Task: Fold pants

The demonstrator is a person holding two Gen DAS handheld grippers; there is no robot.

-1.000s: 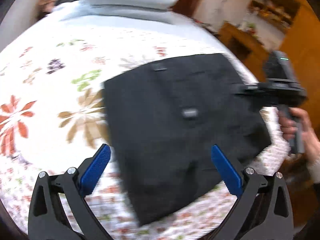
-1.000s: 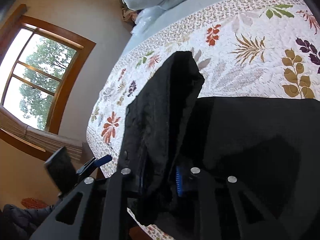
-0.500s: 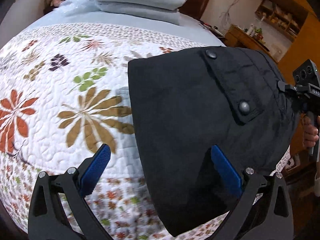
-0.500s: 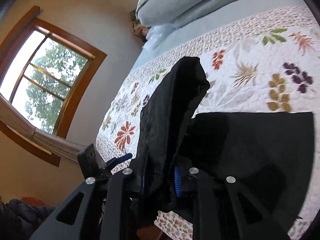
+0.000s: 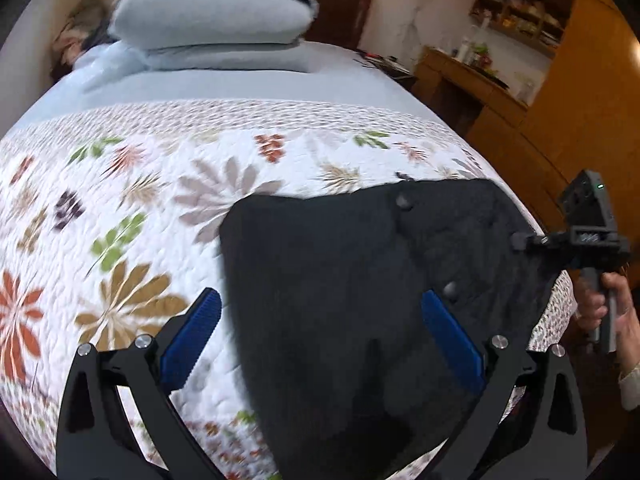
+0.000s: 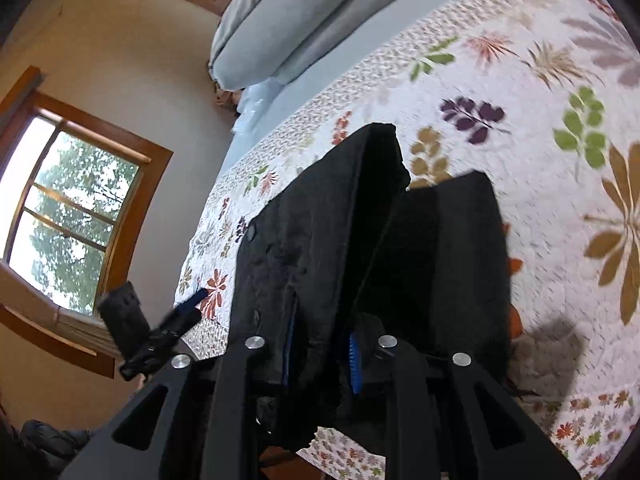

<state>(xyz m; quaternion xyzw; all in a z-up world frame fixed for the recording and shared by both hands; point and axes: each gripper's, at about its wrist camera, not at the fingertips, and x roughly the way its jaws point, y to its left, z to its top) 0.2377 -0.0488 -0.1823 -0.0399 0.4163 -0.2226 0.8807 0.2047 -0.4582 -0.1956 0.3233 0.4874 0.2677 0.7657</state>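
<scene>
The black pants (image 5: 360, 280) lie folded on the floral quilt (image 5: 140, 200) near the bed's front right edge; their snap buttons show on top. My left gripper (image 5: 320, 332) is open and empty, hovering over the pants' left edge, one blue finger (image 5: 192, 332) over the quilt. My right gripper (image 6: 320, 344) is shut on a raised fold of the pants (image 6: 332, 232). It also shows in the left wrist view (image 5: 520, 240), at the pants' right edge.
Stacked grey pillows (image 5: 216, 12) lie at the head of the bed. A wooden cabinet and shelves (image 5: 500, 92) stand to the right. A window (image 6: 68, 208) is on the far wall. The bed edge (image 5: 556, 320) runs under the pants' right side.
Both cameras have pulled back and tilted up. The pants now lie lower in the left view. The right gripper still grips the fold; the left stays open.
</scene>
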